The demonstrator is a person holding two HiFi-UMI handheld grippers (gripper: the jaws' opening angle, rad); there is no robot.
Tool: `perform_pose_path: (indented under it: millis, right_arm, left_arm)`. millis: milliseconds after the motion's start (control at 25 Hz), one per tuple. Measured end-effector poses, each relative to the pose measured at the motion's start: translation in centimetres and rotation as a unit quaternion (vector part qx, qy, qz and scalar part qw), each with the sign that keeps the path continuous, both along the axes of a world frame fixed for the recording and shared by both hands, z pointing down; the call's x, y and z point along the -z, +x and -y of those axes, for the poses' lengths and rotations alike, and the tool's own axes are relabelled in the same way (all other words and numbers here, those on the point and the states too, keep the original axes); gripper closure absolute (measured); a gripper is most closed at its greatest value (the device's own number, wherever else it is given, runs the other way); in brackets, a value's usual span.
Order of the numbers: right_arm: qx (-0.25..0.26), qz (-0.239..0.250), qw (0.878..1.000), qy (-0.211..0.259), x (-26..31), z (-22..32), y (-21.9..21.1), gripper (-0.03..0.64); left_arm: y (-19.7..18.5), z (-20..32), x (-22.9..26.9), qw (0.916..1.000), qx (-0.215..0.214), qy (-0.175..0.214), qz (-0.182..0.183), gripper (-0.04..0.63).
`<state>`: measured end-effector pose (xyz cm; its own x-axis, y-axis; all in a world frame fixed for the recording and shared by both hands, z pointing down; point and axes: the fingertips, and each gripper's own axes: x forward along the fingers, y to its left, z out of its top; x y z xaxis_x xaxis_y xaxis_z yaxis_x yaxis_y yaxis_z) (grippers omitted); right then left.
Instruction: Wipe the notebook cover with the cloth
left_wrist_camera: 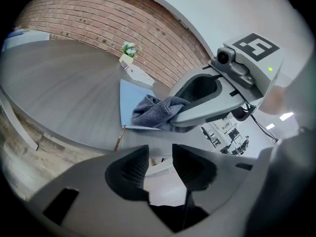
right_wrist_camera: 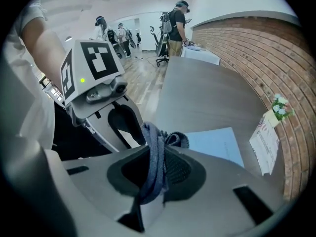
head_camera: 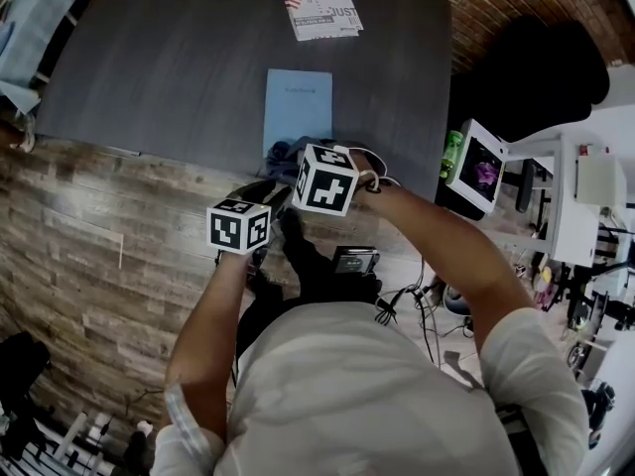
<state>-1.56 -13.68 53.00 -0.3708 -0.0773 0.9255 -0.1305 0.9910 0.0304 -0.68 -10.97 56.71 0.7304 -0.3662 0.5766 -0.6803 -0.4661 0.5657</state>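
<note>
A light blue notebook [head_camera: 298,105] lies flat on the dark grey table [head_camera: 169,67], close to its near edge. A grey-blue cloth [head_camera: 284,152] is bunched on the notebook's near end. My right gripper [right_wrist_camera: 155,169] is shut on the cloth [right_wrist_camera: 154,152], which hangs pinched between its jaws; the notebook [right_wrist_camera: 219,144] lies just beyond. In the left gripper view that gripper presses the cloth [left_wrist_camera: 158,110] onto the notebook [left_wrist_camera: 132,95]. My left gripper [left_wrist_camera: 160,168] hovers off the table's near edge, jaws slightly apart with nothing between them. Its marker cube [head_camera: 238,226] sits left of the right one [head_camera: 325,178].
A folded printed paper [head_camera: 317,3] with a flag lies at the table's far edge, next to a small flower pot [left_wrist_camera: 129,48]. A brick wall [right_wrist_camera: 256,48] runs behind. A light blue garment [head_camera: 40,28] rests at far left. A white device [head_camera: 481,167] stands right. People [right_wrist_camera: 175,21] stand in the distance.
</note>
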Motion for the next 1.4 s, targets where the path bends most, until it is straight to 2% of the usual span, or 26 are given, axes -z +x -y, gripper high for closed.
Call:
perform_pose_path:
  millis: [120, 280, 400, 960, 1400]
  right_arm:
    - [-0.016, -0.003, 1.0, 0.017, 0.5, 1.4, 1.1, 0.548]
    - [-0.038, -0.008, 0.999, 0.035, 1.0, 3.6, 2.8, 0.548]
    - [-0.051, -0.017, 0.997, 0.048, 1.1, 5.3, 4.1, 0.548]
    - [-0.058, -0.077, 0.989, 0.116, -0.7, 14.3, 8.0, 0.548]
    - [-0.077, -0.082, 0.981, 0.16, -1.3, 20.6, 8.6, 0.548]
  left_arm:
    - [0.3, 0.8, 0.5, 1.0, -0.002, 0.004, -0.004, 0.448]
    - [0.8, 2.0, 1.1, 0.9999, 0.001, 0.001, -0.017, 0.536]
    - [1.4, 2.8, 1.4, 0.9998, -0.006, 0.003, -0.02, 0.558]
    - [2.8, 4.9, -0.8, 0.9989, -0.024, -0.039, -0.013, 0.563]
    - [3.7, 3.9, -1.8, 0.9956, -0.056, -0.074, 0.004, 0.574]
